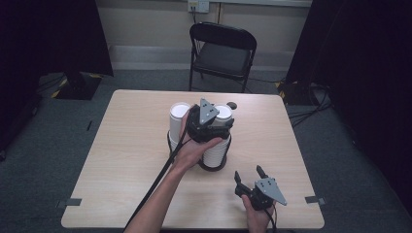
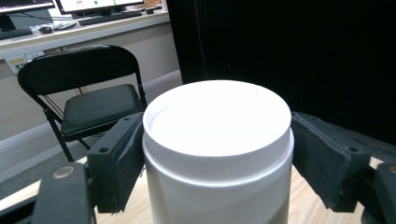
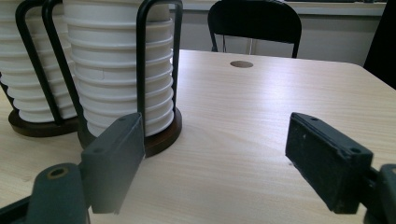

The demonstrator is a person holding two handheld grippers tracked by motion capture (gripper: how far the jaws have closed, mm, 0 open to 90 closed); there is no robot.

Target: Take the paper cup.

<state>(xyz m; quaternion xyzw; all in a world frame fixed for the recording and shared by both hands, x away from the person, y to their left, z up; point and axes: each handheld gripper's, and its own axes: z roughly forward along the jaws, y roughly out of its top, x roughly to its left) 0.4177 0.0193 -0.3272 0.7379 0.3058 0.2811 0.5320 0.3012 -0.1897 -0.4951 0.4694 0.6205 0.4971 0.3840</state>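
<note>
Left gripper (image 2: 217, 154) clamping top cup (image 2: 217, 140), right gripper (image 3: 219, 163) wide

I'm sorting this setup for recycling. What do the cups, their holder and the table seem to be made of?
Cups: probably paper, matt white, with thin rolled rims nested closely. Holder: black bars look like painted metal rod; its dark round base seems stained wood, though that could be plastic. Table: pale wood-grain surface, likely laminate, faintly glossy.

Two stacks of white paper cups on the desk (image 1: 126, 160), one stack (image 1: 178, 119) left of the other (image 1: 217, 145), each in its own black wire holder, so two holders. Two tools: one (image 1: 214, 127) over the right stack, one (image 1: 248, 178) nearer than it. One black folding chair (image 1: 221, 53) beyond.
</note>
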